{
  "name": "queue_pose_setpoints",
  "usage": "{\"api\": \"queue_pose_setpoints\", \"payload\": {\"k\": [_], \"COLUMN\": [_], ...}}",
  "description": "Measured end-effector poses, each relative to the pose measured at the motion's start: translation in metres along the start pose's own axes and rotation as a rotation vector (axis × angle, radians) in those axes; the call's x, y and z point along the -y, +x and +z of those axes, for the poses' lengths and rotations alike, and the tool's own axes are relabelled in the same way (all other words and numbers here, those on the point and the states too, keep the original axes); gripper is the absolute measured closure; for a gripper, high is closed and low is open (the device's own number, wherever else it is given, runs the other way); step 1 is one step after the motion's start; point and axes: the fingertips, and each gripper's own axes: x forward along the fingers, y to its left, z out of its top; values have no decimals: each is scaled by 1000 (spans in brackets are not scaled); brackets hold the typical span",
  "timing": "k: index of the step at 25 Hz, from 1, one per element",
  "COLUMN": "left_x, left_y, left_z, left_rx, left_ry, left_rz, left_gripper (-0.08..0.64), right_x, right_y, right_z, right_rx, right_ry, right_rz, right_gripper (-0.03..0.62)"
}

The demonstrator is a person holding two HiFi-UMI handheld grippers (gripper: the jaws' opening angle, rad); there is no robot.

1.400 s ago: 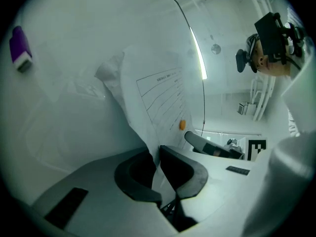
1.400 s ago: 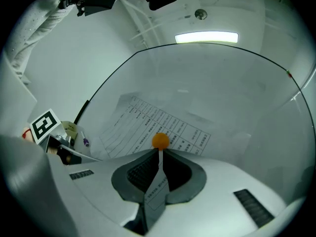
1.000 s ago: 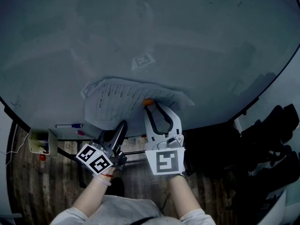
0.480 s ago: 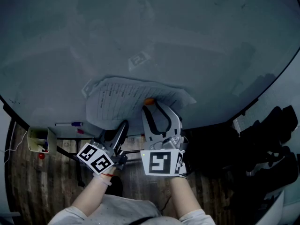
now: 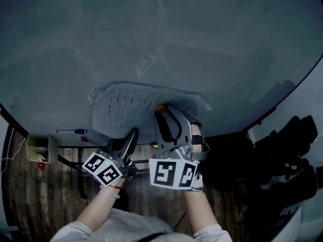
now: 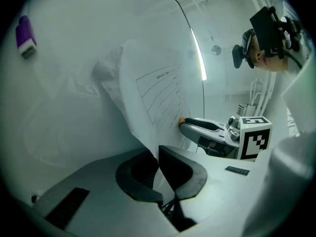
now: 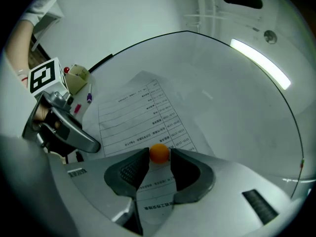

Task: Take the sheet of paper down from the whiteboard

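The right gripper is held up to the whiteboard, and its jaws have just been opening. A small orange magnet is seen between the jaw tips, very close to both. The magnet is stuck on the sheet of paper, which is kept against the board low down and is crumpled along one side. The bottom edge of the paper is pinched tight in the closed jaws of the left gripper.
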Motion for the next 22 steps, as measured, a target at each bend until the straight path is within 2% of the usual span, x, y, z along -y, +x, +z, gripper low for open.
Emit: {"api": "queue_pose_setpoints", "payload": {"k": [4,12,22], "left_x": [0,-3,-4], "left_y": [1,2,1], "left_z": [-1,-1,-4], "left_rx": [4,28,40], "left_ry": [-11,-41,-83], "left_rz": [-5,-11,-25], "left_gripper": [543,543,545], "right_x": [-4,-4,-5], "right_y": [3,5,5], "right_z": [1,0,0], "right_rx": [-23,-53,-61], "right_ry": [-95,-207,-195], "right_rz": [-1,-20,-15], "right_gripper": [446,448,459]}}
